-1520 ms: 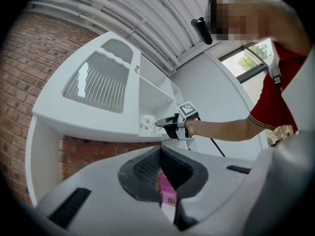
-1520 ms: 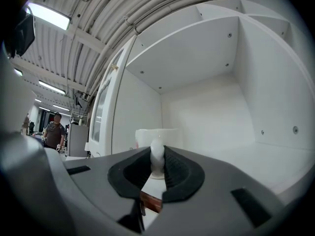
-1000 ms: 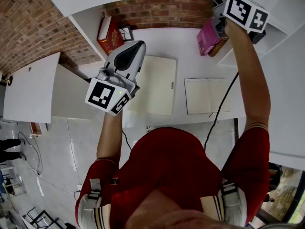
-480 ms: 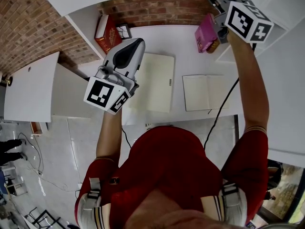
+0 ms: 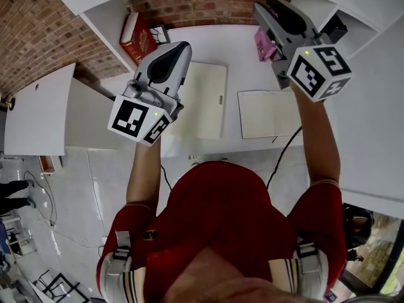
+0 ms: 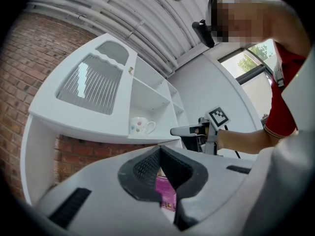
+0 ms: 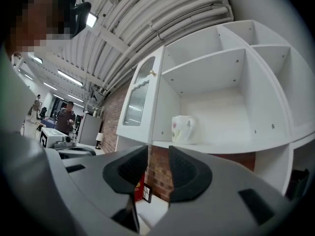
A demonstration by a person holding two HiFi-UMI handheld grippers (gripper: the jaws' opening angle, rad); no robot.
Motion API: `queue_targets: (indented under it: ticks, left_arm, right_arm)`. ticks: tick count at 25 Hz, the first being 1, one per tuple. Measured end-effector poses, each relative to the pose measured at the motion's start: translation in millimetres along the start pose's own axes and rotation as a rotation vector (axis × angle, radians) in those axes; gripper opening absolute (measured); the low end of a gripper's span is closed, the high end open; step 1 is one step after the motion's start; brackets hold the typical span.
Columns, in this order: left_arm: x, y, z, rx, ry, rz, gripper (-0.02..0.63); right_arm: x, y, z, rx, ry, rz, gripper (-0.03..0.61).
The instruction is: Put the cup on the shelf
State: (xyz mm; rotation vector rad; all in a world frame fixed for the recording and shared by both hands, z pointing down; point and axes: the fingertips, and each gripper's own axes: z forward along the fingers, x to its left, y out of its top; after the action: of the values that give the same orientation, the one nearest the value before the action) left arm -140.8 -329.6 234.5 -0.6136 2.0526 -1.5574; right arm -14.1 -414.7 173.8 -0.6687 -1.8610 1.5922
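Note:
A white cup with coloured dots stands upright on the white shelf, alone in its compartment; the left gripper view shows the cup there too. My right gripper is drawn back from the shelf, well apart from the cup. Its jaws are closing with nothing between them. In the head view the right gripper is held high over the desk. My left gripper hovers above the desk's left part, jaws shut and empty. The head view does not show the cup.
On the white desk lie a closed cream notebook and an open notebook. A red book leans at the back left, a pink book at the back right. A glass cabinet door adjoins the shelf.
My right gripper has pulled back from the shelf toward me and come lower. Its cube now sits over the open notebook. The left gripper has barely moved.

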Motion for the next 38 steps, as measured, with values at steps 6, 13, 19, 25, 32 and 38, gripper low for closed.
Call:
queue_targets:
  ticks: [6, 13, 19, 25, 32, 38]
  left_arm:
    - [-13, -4, -1, 0.006, 0.003, -0.001, 0.006]
    - [-24, -10, -7, 0.007, 0.019, -0.012, 0.006]
    - [-32, -15, -14, 0.021, 0.021, 0.001, 0.006]
    - [-31, -18, -18, 0.029, 0.03, -0.001, 0.006]
    - [-33, -19, -17, 0.031, 0.024, -0.002, 0.006]
    - [-31, -18, -16, 0.03, 0.024, -0.001, 0.006]
  right_arm:
    - [32, -27, -29, -0.026, 0.014, 0.022, 0.103]
    - [63, -46, -58, -0.066, 0.0, 0.025, 0.038]
    - [93, -64, -65, -0.063, 0.042, 0.041, 0.001]
    - [106, -72, -69, -0.063, 0.071, 0.05, -0.002]
    - [109, -81, -70, -0.052, 0.069, 0.065, -0.003]
    - [105, -82, -69, -0.051, 0.054, 0.066, -0.003]
